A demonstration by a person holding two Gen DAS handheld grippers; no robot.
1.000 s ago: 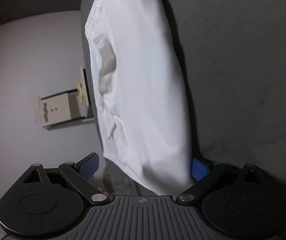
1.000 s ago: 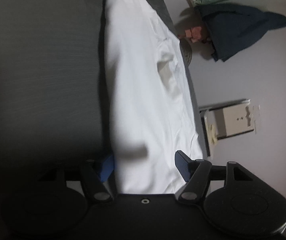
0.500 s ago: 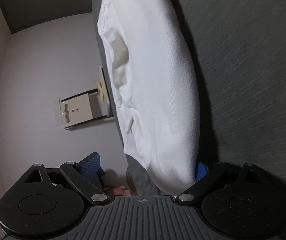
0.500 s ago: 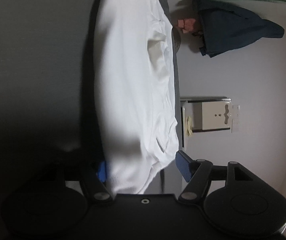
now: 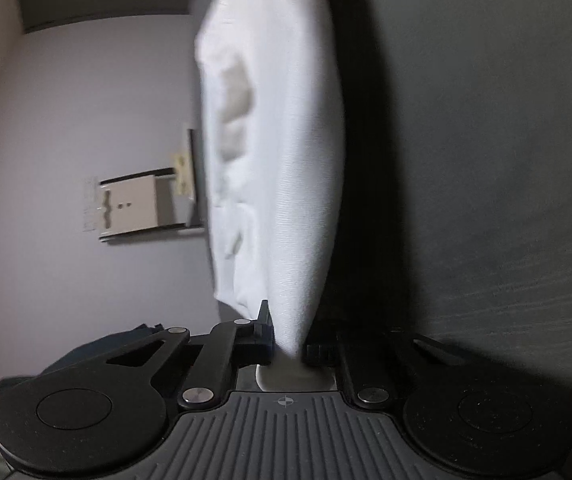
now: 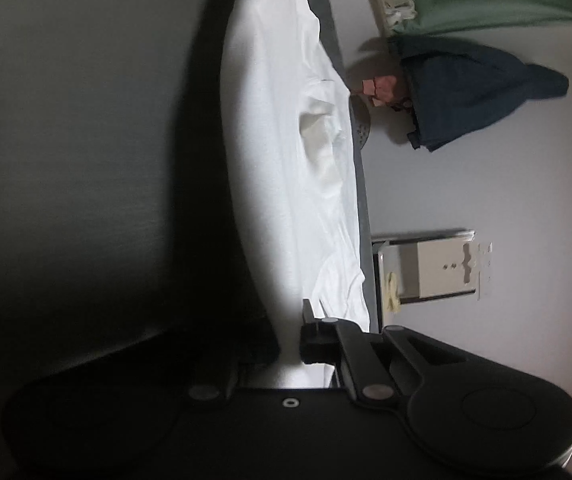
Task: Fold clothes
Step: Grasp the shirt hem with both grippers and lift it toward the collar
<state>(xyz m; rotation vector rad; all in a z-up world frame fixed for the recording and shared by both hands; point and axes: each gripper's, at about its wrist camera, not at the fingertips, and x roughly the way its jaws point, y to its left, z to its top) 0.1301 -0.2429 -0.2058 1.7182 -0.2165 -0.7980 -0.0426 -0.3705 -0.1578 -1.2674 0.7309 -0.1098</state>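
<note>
Two corners pinched | left gripper (image 5: 289, 350) and right gripper (image 6: 289, 350) fingers closing on white garment (image 5: 286, 160) | edge held taut for folding

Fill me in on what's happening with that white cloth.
A person with a handheld gripper in each hand is folding a white garment on a dark grey surface. The left gripper and right gripper are both closing on its edge, cloth pinched between the jaws. A dark blue garment lies off to one side.
</note>
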